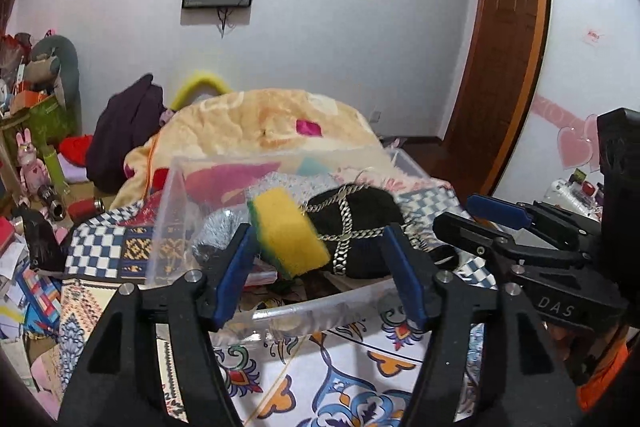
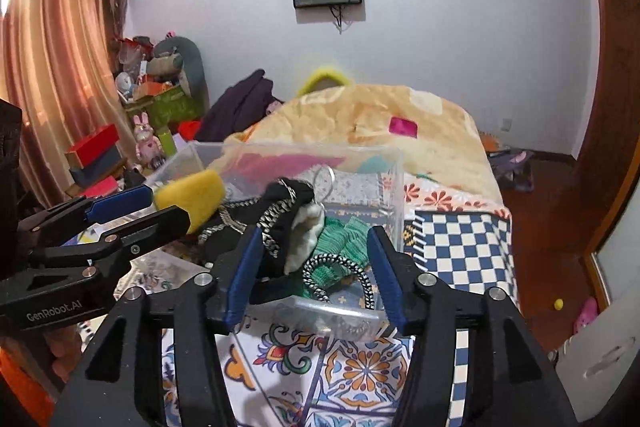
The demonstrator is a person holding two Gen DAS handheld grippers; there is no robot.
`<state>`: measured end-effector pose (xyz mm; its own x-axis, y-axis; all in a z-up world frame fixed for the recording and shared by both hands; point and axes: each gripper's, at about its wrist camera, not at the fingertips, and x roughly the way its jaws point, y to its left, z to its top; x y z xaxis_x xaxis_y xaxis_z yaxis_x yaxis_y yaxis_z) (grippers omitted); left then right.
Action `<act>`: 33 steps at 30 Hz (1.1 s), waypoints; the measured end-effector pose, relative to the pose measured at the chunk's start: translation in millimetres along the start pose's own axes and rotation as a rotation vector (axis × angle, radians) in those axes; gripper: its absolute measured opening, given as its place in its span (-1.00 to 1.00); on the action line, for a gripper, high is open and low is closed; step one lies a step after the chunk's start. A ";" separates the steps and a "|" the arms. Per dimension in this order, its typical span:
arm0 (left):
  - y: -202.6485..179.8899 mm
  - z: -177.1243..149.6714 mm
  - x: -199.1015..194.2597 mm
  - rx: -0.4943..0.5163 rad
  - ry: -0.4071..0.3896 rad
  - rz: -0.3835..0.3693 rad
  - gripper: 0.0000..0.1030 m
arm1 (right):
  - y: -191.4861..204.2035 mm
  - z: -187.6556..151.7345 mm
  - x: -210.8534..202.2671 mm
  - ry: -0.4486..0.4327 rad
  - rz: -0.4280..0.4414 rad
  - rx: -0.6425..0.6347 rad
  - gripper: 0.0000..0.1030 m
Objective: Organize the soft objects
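Note:
A clear plastic bin (image 1: 280, 307) stands on the patterned bed cover; it also shows in the right wrist view (image 2: 360, 155). A yellow sponge with a green edge (image 1: 290, 233) is over the bin, just past my open left gripper (image 1: 320, 239), blurred, touching only the left pad if at all. It shows in the right wrist view (image 2: 192, 195) too. A black pouch with silver chains (image 1: 356, 227) lies in the bin. My right gripper (image 2: 316, 255) is open over the bin's near edge, above the black pouch (image 2: 280, 223), a green knitted item (image 2: 340, 239) and a white fluffy piece (image 2: 306, 239).
A peach blanket (image 1: 272, 131) is heaped behind the bin. A dark garment (image 1: 124, 131) and cluttered boxes and toys (image 1: 36, 131) lie at the left. A wooden door (image 1: 504, 59) is at the right. Curtains (image 2: 52, 47) hang far left.

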<state>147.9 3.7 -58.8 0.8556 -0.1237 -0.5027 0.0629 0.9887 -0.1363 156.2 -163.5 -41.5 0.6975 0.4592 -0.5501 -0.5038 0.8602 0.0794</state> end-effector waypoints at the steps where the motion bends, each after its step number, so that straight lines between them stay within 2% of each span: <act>1: -1.8 1.0 -7.3 0.007 -0.016 0.003 0.28 | 1.8 2.0 -6.4 -0.013 0.001 -0.003 -0.01; 10: -16.2 17.6 -79.0 0.058 -0.178 0.026 0.36 | 11.6 18.4 -68.8 -0.174 0.045 -0.006 -0.01; 14: -23.5 25.1 -112.5 0.066 -0.253 0.030 0.56 | 21.2 23.6 -99.0 -0.256 0.050 -0.023 0.01; 16: -24.5 27.8 -122.8 0.065 -0.276 0.027 0.64 | 26.9 24.7 -112.5 -0.296 0.046 -0.034 0.24; 18: -25.6 29.6 -134.1 0.067 -0.301 0.028 0.71 | 32.3 25.0 -124.9 -0.343 0.042 -0.044 0.34; 20: -26.4 30.4 -142.8 0.068 -0.319 0.030 0.80 | 36.0 25.7 -132.9 -0.371 0.036 -0.052 0.36; 22: -25.8 30.1 -151.7 0.063 -0.335 0.033 0.90 | 38.4 26.3 -138.7 -0.392 0.043 -0.053 0.49; 26: -23.4 28.8 -165.1 0.053 -0.359 0.012 0.97 | 41.5 25.9 -145.2 -0.421 0.054 -0.047 0.61; 33: -26.3 23.6 -173.6 0.065 -0.376 0.024 0.99 | 46.2 23.7 -143.7 -0.435 0.051 -0.056 0.74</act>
<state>9.9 1.2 52.2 0.9853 -0.0722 -0.1550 0.0622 0.9957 -0.0680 44.7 -184.5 61.0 0.8149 0.5614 -0.1442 -0.5614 0.8263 0.0450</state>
